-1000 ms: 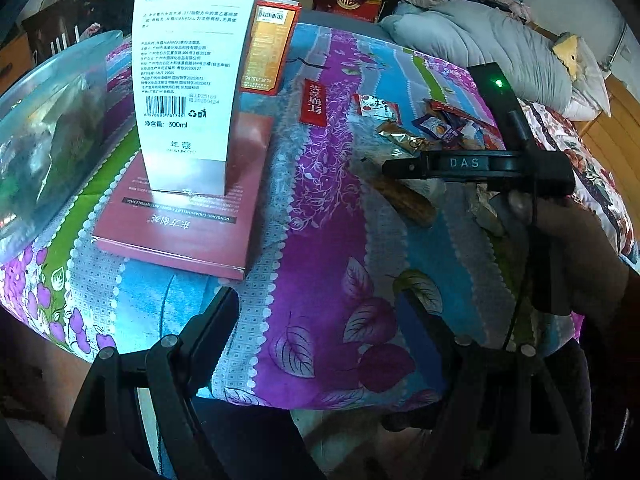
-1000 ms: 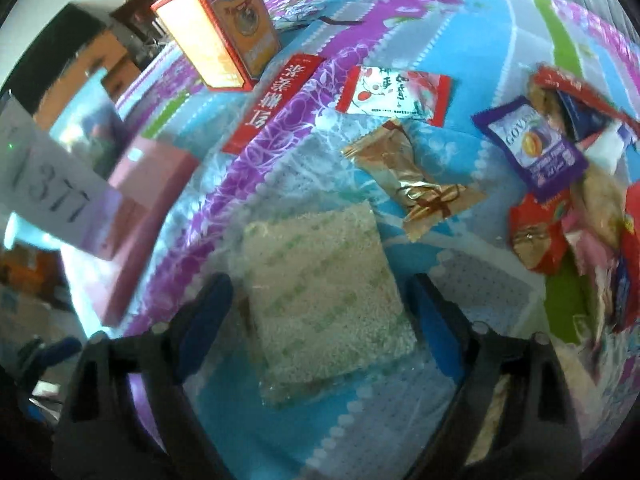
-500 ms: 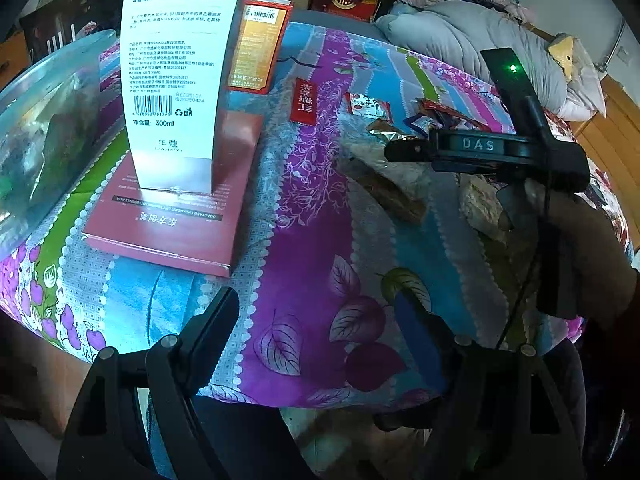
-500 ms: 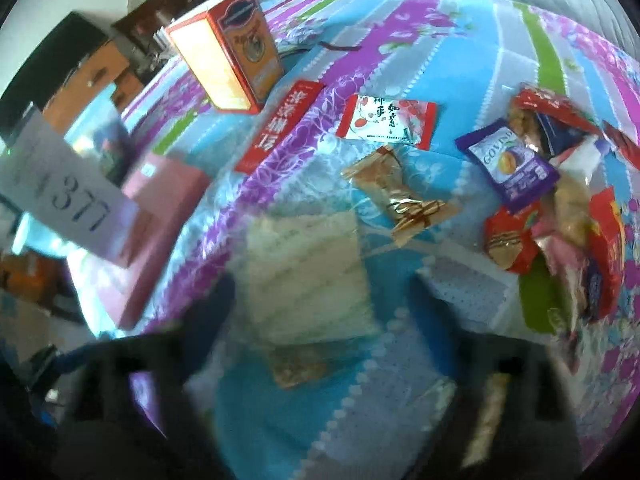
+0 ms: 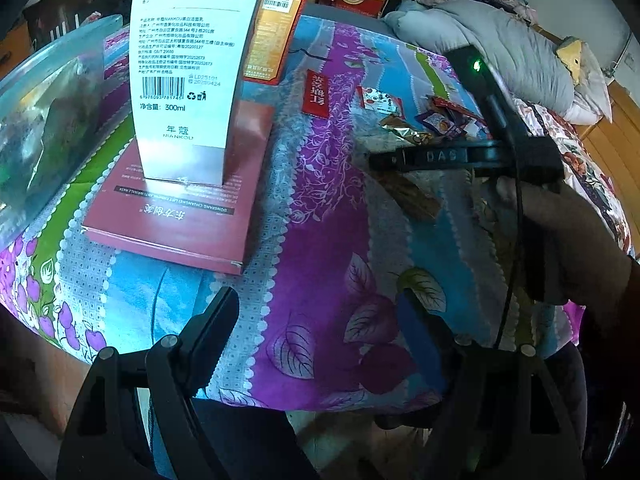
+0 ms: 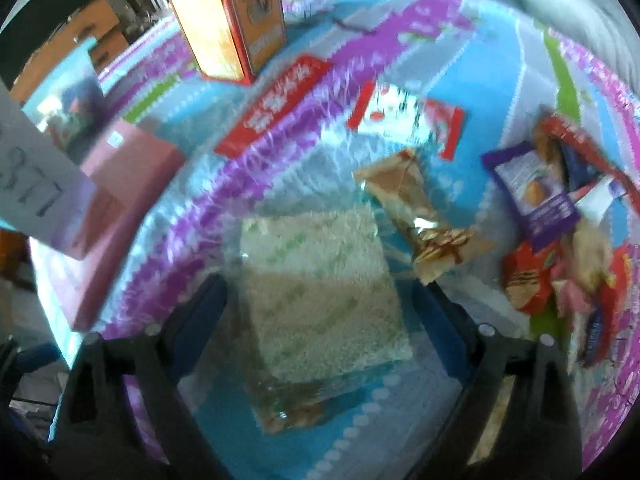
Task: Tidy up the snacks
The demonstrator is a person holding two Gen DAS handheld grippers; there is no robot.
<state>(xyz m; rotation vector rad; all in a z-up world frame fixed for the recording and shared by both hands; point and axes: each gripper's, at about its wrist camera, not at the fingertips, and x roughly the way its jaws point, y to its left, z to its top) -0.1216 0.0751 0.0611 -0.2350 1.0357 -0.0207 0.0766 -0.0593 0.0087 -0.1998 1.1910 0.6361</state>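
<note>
The right gripper (image 6: 320, 300) is closing its wide jaws around a clear-wrapped rice cracker (image 6: 320, 292) at lower centre, pads not pressing yet. The left gripper (image 5: 320, 320) is hovering wide open and empty over the bedspread (image 5: 320, 240).

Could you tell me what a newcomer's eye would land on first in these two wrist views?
Probably the pale rice cracker packet in clear wrap, lying on the bright purple-and-blue floral cloth between the fingers of the right gripper, whose jaws are closing around it. To its right sits a heap of colourful snack wrappers. In the left wrist view, a tall white box stands on a flat red box, with the left gripper open and empty.
</note>
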